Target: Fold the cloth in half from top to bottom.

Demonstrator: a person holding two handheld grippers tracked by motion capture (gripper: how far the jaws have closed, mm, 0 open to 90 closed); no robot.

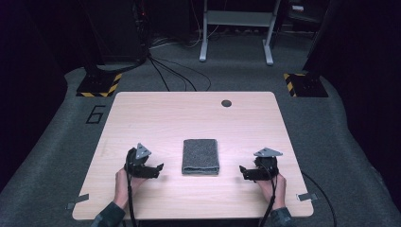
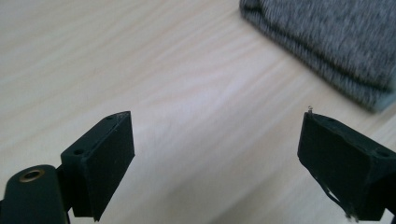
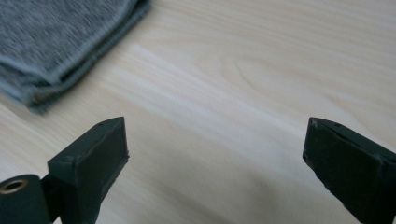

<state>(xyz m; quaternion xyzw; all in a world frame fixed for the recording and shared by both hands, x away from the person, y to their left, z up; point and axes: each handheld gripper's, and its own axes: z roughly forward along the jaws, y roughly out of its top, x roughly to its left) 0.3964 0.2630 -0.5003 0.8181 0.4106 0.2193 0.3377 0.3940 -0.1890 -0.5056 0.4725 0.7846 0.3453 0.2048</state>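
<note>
We saw both jaws wide open, gripping nothing: left gripper at 9 o'clock of the folded grey towel, right gripper at 3 (best pinch near corners together).

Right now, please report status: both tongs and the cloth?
Left tongs open, empty. Right tongs open, empty. Folded grey cloth flat between them, untouched. Nothing blocking.
</note>
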